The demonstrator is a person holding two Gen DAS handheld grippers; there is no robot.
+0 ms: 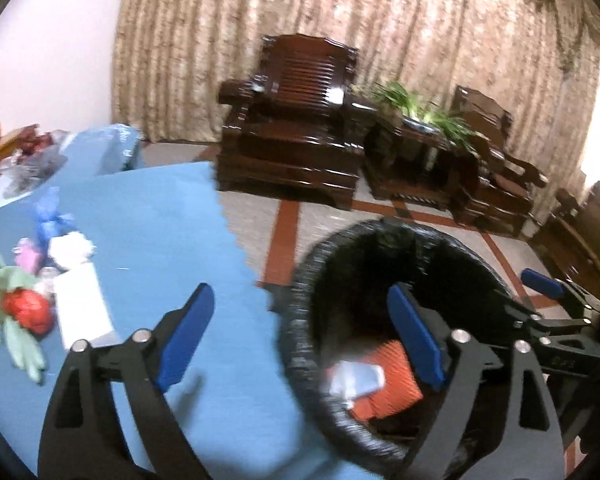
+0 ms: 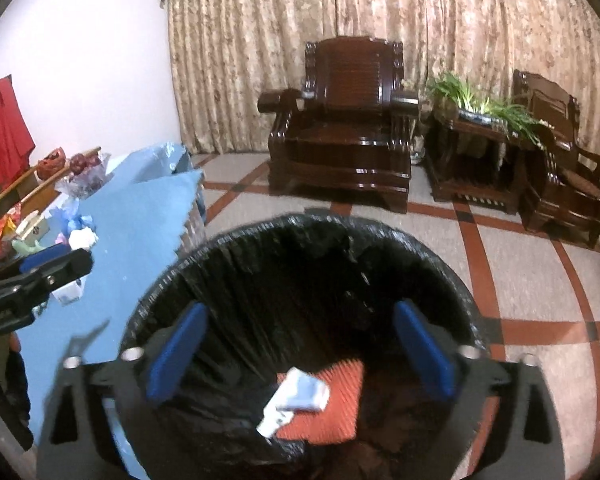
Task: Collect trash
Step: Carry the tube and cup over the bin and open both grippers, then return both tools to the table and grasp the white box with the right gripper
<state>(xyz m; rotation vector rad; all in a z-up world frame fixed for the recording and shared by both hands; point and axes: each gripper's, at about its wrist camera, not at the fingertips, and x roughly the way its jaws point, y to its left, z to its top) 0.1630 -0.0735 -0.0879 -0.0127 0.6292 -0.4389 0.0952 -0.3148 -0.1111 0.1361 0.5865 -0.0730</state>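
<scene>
A black-lined trash bin (image 2: 400, 256) stands on the floor beside a blue-covered table (image 1: 160, 216). Inside the bin lie a white-and-blue wrapper (image 2: 300, 396) and an orange ribbed piece (image 2: 336, 404); both also show in the left wrist view (image 1: 354, 376). My right gripper (image 2: 300, 344) is open and empty directly over the bin. My left gripper (image 1: 300, 332) is open and empty, straddling the table edge and the bin's rim (image 1: 296, 344). On the table's left lie crumpled white tissue (image 1: 70, 246), a white carton (image 1: 82, 304), a red ball (image 1: 28, 310) and pink and blue scraps.
Dark wooden armchairs (image 2: 340, 128) and a side table with a green plant (image 2: 480, 108) stand at the back before patterned curtains. The floor is grey tile with red stripes (image 2: 540, 320). More clutter sits at the table's far left end (image 2: 80, 176).
</scene>
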